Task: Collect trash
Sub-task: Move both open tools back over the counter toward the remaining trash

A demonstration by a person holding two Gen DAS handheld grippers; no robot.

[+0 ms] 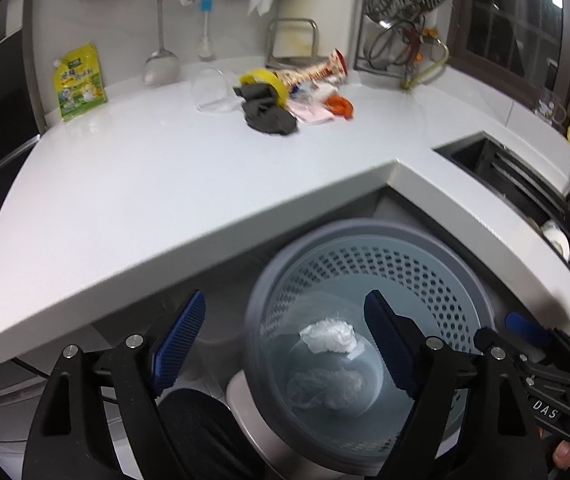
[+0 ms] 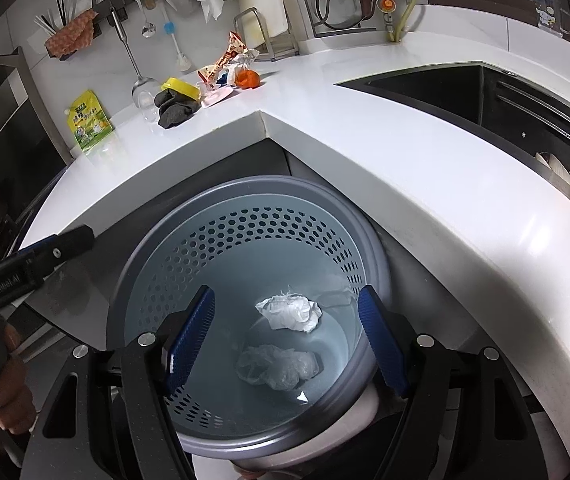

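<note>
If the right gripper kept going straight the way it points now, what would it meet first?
Probably the crumpled paper inside the bin; the right gripper is open and empty above it, though depth is uncertain.

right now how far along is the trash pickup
Done: a crumpled white tissue and a clear plastic wrap lie in the perforated bin. In hand: nothing; the left gripper and right gripper hang open over it. Left: the pile on the counter, including a dark rag, snack wrapper and orange scrap.
</note>
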